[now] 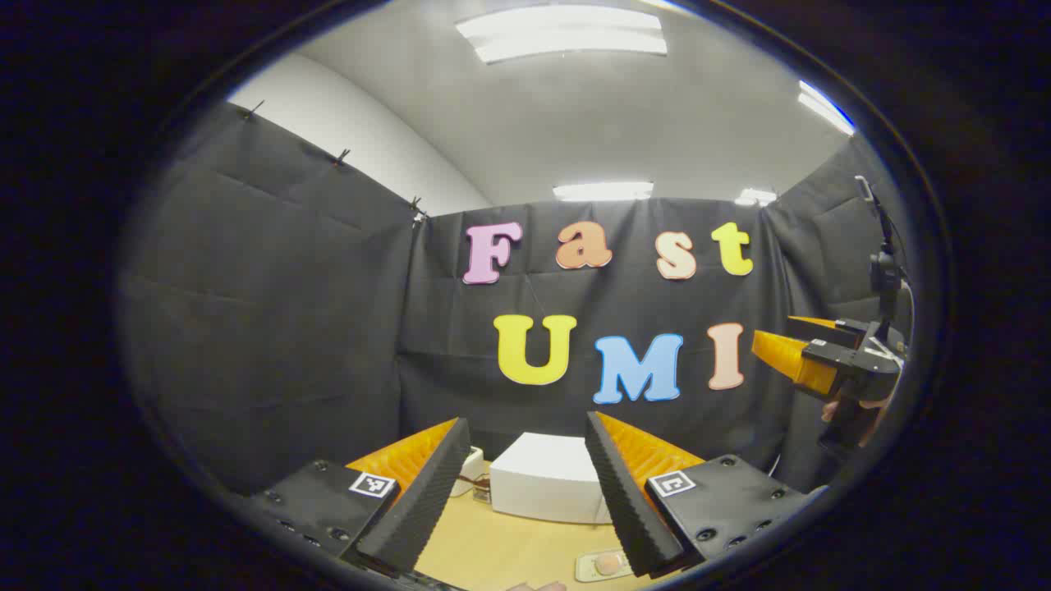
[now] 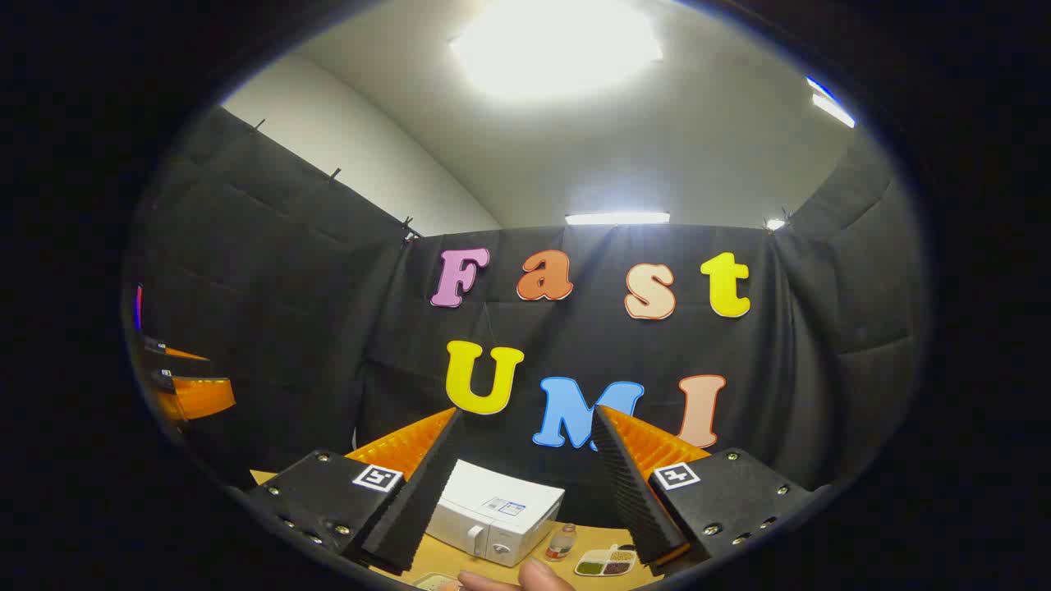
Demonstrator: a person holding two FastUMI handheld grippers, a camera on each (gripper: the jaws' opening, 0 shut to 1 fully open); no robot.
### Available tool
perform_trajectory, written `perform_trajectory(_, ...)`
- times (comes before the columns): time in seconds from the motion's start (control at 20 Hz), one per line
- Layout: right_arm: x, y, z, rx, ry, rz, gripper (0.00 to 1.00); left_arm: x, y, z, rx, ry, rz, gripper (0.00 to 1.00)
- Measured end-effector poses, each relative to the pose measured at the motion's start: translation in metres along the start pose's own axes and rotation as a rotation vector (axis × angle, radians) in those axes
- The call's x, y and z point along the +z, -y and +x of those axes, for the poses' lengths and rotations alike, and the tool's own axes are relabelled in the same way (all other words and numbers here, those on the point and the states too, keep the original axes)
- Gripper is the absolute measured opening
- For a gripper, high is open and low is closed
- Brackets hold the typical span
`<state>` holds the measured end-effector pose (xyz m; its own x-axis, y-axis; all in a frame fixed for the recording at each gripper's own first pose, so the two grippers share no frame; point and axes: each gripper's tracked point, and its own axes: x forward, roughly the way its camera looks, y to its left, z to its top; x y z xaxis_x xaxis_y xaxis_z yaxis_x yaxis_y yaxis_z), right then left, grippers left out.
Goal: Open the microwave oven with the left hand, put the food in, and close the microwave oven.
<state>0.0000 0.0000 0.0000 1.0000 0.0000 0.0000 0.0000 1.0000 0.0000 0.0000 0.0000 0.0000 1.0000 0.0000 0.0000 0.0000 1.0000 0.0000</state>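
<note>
Claws (image 1: 525, 484) agape; microwave (image 2: 497, 517) door-side forward.

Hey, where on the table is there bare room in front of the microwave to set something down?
Bare wood of the table lies in front of the microwave, out to the small dish on its right. In the right gripper view, the microwave's right side is crowded: a small bottle and a divided food tray. Both grippers stand open above.

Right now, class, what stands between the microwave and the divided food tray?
A small bottle stands between the microwave and the food tray, in the right gripper view.
</note>
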Motion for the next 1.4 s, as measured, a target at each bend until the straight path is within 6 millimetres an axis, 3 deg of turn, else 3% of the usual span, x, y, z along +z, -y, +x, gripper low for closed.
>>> perform_trajectory(0.25,-0.007,0.016,0.007,-0.019,0.000,0.014,0.95,-0.004,0.024,0.019,-0.019,0.003,0.044,0.93)
perform_trajectory(0.4,-0.012,0.034,0.014,-0.063,-0.009,0.026,0.95,-0.007,0.039,0.041,-0.058,0.009,0.049,0.93)
perform_trajectory(0.65,-0.040,0.047,0.020,-0.158,-0.104,0.033,0.95,-0.051,0.048,0.093,-0.152,-0.058,-0.031,0.94)
perform_trajectory(0.85,-0.047,0.051,0.016,-0.247,-0.153,-0.003,0.95,-0.132,0.062,0.138,-0.262,-0.161,-0.012,0.93)
perform_trajectory(0.95,-0.055,0.059,0.011,-0.310,-0.195,-0.056,0.95,-0.182,0.079,0.157,-0.328,-0.226,0.020,0.99)
perform_trajectory(1.15,-0.078,0.064,0.005,-0.411,-0.294,-0.097,0.95,-0.252,0.112,0.190,-0.441,-0.270,0.065,0.92)
perform_trajectory(1.2,-0.085,0.065,0.003,-0.431,-0.324,-0.097,0.95,-0.276,0.119,0.198,-0.458,-0.288,0.083,0.96)
perform_trajectory(1.25,-0.090,0.066,0.000,-0.453,-0.347,-0.098,0.95,-0.298,0.128,0.205,-0.479,-0.317,0.091,0.92)
perform_trajectory(1.4,-0.091,0.077,-0.004,-0.531,-0.373,-0.114,0.95,-0.365,0.157,0.222,-0.544,-0.401,0.079,0.95)
